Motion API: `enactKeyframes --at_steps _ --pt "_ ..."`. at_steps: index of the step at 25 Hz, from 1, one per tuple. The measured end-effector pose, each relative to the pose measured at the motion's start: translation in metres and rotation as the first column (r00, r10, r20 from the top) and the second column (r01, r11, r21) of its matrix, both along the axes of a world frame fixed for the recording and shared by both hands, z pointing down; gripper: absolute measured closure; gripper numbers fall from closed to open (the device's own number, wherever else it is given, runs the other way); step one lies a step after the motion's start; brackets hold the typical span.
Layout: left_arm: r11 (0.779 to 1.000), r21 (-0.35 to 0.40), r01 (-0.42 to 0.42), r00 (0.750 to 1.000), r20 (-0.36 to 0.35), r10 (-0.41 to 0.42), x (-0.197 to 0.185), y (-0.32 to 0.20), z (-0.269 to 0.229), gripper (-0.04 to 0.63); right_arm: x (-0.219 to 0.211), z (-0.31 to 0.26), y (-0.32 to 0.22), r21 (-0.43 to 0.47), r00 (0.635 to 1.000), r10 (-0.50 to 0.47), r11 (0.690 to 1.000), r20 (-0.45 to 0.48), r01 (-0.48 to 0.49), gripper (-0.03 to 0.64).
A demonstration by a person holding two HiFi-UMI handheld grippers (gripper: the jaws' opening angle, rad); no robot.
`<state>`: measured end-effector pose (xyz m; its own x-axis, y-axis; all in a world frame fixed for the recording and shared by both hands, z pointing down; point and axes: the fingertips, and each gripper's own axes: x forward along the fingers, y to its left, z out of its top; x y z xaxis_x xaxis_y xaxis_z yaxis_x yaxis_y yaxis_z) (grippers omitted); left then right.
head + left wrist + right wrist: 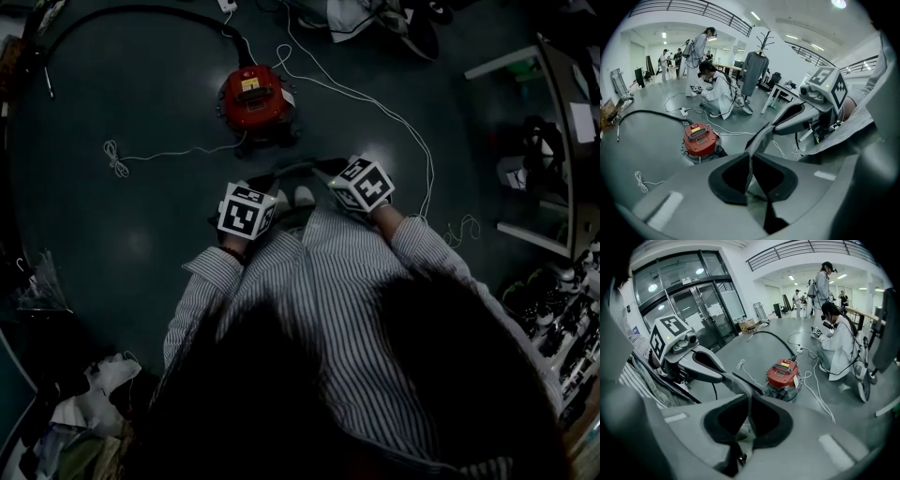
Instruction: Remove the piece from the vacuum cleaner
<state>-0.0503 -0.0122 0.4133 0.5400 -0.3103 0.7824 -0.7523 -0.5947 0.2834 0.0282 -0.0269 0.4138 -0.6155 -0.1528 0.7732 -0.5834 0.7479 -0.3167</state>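
The red vacuum cleaner stands on the dark floor in front of me, also in the left gripper view and the right gripper view. A thin grey flat piece spans between both grippers, held up near my torso and away from the vacuum. My left gripper is shut on one end, its marker cube at centre left. My right gripper is shut on the other end of the piece, its cube beside the left one.
A black hose curves from the vacuum to the far left. A white cable trails across the floor to the right. Shelves stand at the right, clutter at the lower left. A kneeling person works behind the vacuum.
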Motion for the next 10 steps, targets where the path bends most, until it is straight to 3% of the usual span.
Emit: enactKeyframes --at_steps 10 --pt "1.0 -0.018 0.004 1.0 0.001 -0.004 0.0006 -0.0048 0.0039 0.563 0.0007 0.0042 -0.0028 -0.008 1.0 -0.008 1.0 0.001 0.008 0.592"
